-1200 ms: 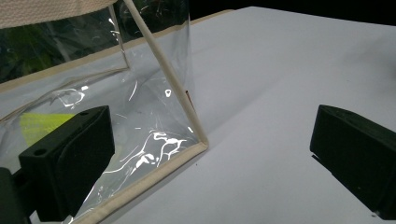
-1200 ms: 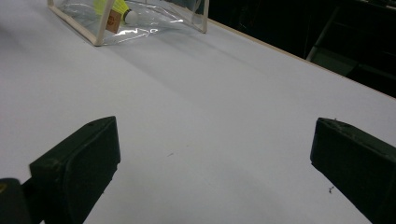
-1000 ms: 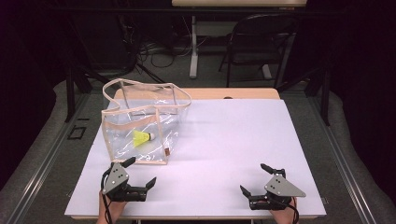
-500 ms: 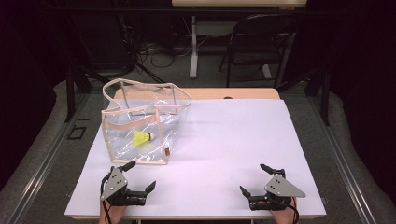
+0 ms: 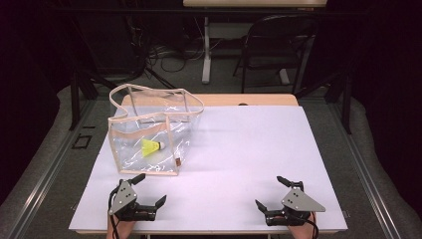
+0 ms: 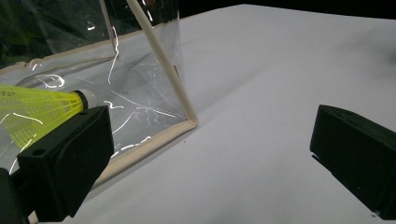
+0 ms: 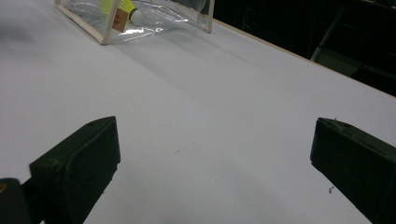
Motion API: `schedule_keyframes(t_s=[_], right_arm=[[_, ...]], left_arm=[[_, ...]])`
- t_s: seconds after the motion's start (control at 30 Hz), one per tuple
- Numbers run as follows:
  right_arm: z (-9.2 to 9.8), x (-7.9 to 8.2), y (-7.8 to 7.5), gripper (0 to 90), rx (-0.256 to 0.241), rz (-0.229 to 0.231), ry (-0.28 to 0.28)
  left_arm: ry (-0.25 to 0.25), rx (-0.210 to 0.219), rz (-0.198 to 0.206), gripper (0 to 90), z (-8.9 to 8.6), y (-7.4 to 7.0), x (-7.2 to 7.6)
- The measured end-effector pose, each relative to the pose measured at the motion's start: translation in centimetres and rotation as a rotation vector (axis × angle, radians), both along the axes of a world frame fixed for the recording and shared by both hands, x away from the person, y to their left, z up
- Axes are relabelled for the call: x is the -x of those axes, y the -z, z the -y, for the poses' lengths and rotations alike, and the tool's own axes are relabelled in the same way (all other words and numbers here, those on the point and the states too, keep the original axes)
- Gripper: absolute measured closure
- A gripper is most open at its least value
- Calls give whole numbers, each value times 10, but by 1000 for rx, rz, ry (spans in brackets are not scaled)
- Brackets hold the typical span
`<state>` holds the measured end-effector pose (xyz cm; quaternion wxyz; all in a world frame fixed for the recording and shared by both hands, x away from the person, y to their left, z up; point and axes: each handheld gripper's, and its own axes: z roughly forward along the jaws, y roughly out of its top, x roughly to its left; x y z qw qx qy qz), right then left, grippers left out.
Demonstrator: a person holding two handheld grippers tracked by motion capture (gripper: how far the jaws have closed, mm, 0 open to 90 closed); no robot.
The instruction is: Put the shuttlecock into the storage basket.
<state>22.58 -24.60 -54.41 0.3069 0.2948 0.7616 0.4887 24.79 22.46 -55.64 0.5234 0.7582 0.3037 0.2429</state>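
Near edge of the table (image 5: 239, 164): left gripper (image 5: 148, 190) and right gripper (image 5: 271, 193) both rest low on the white top, jaws spread wide, nothing between them. Right gripper sits well apart from everything, bare table ahead of it in the right gripper view. Left gripper is just short of the clear bag (image 5: 149, 132); in the left gripper view the bag's cream-trimmed bottom corner lies right ahead of its jaws.

Further in: the bag stands upright on the left half of the table, mouth open at top, strap looping over it. Yellow shuttlecock (image 5: 152, 147) lies inside on the bag floor, on its side, seen through the front wall.

Step looks like the start: hands parked, no grasp yet. Likely next move: one gripper steadies the bag rim, the other goes in over the open top for the shuttlecock. Soft walls may fold, so approach from above, not through the side.

Beyond the table: chair (image 5: 278, 45), dark floor.
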Motion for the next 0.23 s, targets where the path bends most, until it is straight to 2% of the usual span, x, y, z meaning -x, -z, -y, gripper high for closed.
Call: schedule_keyframes(t_s=[0.23], right_arm=[[0,-1,1,10,-1,-2,-1]], left_arm=[[11,-7,-3,0,2,-1,-2]])
